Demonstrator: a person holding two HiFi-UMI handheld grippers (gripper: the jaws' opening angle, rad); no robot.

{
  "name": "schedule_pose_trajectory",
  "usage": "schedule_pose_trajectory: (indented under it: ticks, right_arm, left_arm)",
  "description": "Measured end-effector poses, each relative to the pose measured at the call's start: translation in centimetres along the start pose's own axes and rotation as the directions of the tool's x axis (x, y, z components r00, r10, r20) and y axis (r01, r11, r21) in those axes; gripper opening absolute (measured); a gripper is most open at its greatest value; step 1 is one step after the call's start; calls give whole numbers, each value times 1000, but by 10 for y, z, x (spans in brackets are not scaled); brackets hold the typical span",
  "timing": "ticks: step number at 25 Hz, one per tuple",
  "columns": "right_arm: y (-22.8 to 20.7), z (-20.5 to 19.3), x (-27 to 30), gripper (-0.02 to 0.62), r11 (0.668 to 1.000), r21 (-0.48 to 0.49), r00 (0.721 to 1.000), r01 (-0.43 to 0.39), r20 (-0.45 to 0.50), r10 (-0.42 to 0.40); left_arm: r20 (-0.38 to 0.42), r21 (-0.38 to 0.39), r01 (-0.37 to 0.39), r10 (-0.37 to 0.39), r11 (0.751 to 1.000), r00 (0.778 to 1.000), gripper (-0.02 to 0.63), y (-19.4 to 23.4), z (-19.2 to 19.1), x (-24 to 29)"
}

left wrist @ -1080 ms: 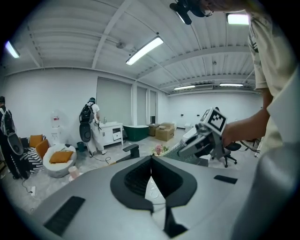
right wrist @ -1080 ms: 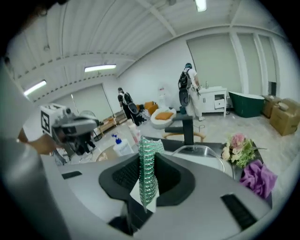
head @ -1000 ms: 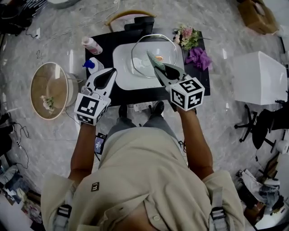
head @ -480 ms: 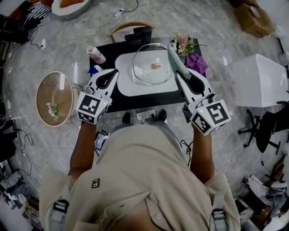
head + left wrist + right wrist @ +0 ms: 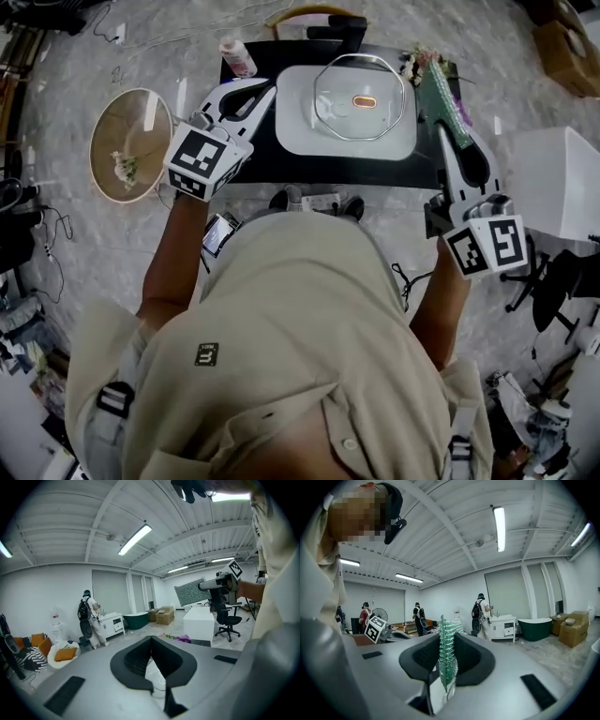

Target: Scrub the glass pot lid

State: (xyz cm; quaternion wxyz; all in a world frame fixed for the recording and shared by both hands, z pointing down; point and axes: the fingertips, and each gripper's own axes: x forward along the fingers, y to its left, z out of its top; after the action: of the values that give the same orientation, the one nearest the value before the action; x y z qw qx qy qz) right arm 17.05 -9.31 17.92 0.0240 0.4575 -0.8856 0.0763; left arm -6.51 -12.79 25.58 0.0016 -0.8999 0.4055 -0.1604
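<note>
The glass pot lid (image 5: 359, 97), with a brown knob, lies flat on a white tray (image 5: 295, 112) on the black table (image 5: 328, 169). My left gripper (image 5: 261, 88) is at the tray's left edge, shut with nothing in it. My right gripper (image 5: 446, 129) is off the table's right end, shut on a green scrubber (image 5: 438, 92) that sticks up between the jaws. Both gripper views look out across the room, and the lid is not in them; the scrubber (image 5: 447, 660) fills the right gripper's (image 5: 446, 686) jaws, and the left gripper (image 5: 152, 641) has its jaws together.
A pink-capped bottle (image 5: 237, 56) stands at the table's back left, flowers (image 5: 418, 62) at the back right. A round wooden side table (image 5: 129, 142) is to the left, a white box (image 5: 557, 178) and an office chair (image 5: 553, 281) to the right. People stand far off.
My right gripper has swung the green scrubber from above the lid out to the right, past the table's end. The left gripper has stayed beside the tray's left edge.
</note>
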Motion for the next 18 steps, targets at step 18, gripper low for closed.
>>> schedule_pose_trajectory:
  ticks: [18]
  right_arm:
    - [32,-15,4,87,999,-13,998,-29,-51,28]
  left_arm:
    - [-5,-45,-31,31,998,1000,15,3,-29,-33]
